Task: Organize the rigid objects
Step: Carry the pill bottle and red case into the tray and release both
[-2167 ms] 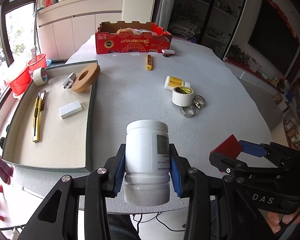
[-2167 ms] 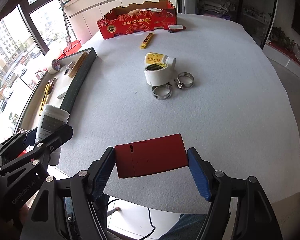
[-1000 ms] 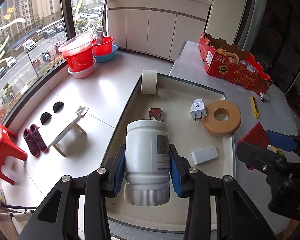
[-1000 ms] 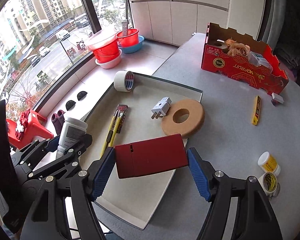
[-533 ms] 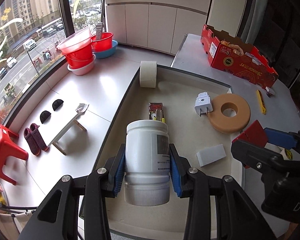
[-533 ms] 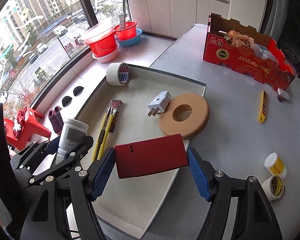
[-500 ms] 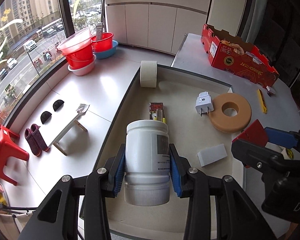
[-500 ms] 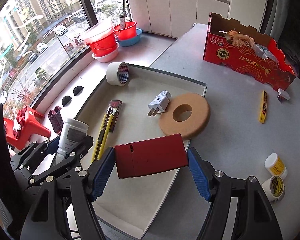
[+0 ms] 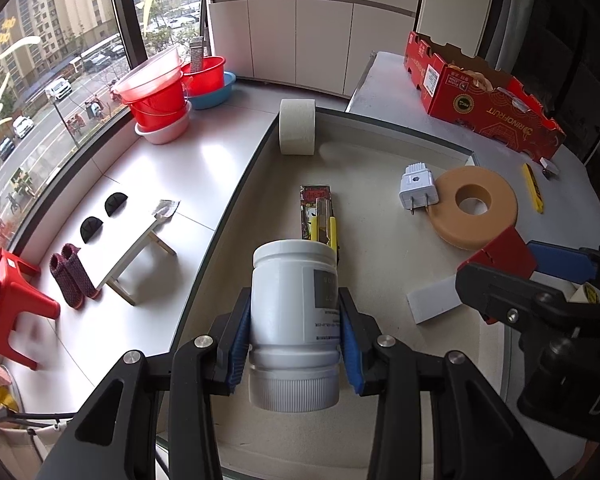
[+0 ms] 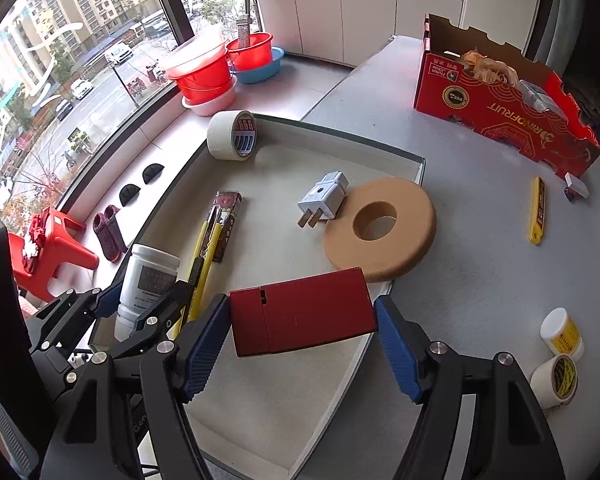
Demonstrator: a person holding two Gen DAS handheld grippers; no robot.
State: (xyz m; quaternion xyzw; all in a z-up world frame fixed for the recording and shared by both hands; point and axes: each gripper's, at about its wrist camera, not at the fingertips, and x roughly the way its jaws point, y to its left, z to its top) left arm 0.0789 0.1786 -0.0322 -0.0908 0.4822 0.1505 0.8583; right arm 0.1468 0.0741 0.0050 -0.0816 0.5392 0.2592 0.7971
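Note:
My left gripper (image 9: 294,344) is shut on a white plastic jar (image 9: 294,312), cap toward the camera, held above the near left part of the shallow beige tray (image 9: 380,132). The jar also shows in the right wrist view (image 10: 146,280). My right gripper (image 10: 302,334) is shut on a flat red box (image 10: 302,310), held above the tray's near right side; the box shows in the left wrist view (image 9: 508,248).
In the tray lie a tape roll (image 10: 232,134), a yellow utility knife (image 10: 206,248), a white plug (image 10: 324,198), a tan foam ring (image 10: 380,228) and a white block (image 9: 432,300). On the table are a red carton (image 10: 508,108), a yellow cutter (image 10: 537,210) and small jars (image 10: 562,334).
Both grippers have come lower and closer over the tray, still holding the jar and the red box. The tray's contents have not moved.

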